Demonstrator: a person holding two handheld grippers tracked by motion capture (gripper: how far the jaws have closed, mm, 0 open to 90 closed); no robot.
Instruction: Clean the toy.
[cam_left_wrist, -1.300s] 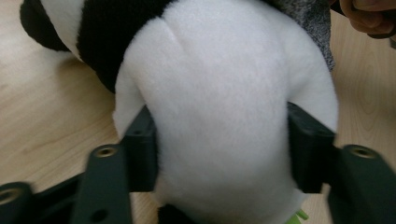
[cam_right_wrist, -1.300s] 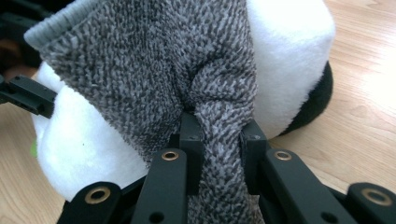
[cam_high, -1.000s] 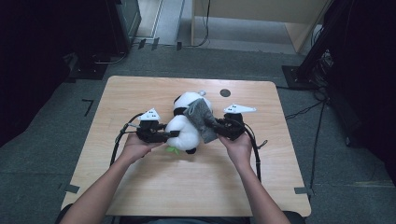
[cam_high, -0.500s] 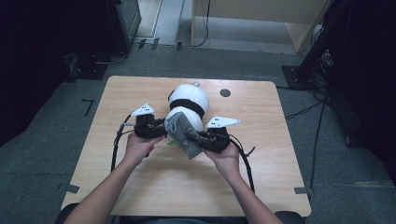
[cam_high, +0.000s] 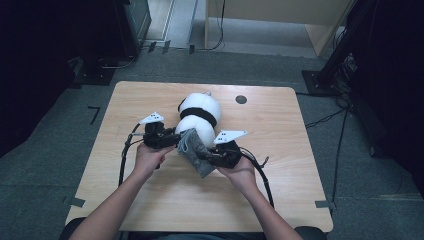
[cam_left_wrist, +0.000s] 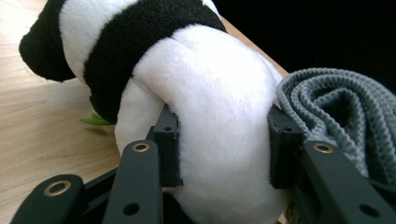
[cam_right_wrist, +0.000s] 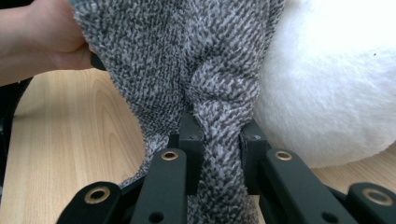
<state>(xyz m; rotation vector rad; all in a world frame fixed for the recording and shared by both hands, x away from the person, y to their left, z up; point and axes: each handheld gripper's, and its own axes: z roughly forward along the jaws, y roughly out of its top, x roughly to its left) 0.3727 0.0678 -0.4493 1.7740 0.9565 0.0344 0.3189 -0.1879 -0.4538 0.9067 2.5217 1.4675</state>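
Grey knit sock (cam_right_wrist: 196, 70) is pinched in the right gripper (cam_right_wrist: 217, 135), its fingers (cam_right_wrist: 191, 135) nearly closed on a bunched fold, touching the panda's near end. Left gripper (cam_left_wrist: 224, 140) fingers (cam_left_wrist: 168, 140) squeeze the plush panda (cam_high: 199, 116) lying mid-surface (cam_high: 280, 165), beyond both hands. Likely dressing it: brace the panda and pull the cuff open before sliding it on.
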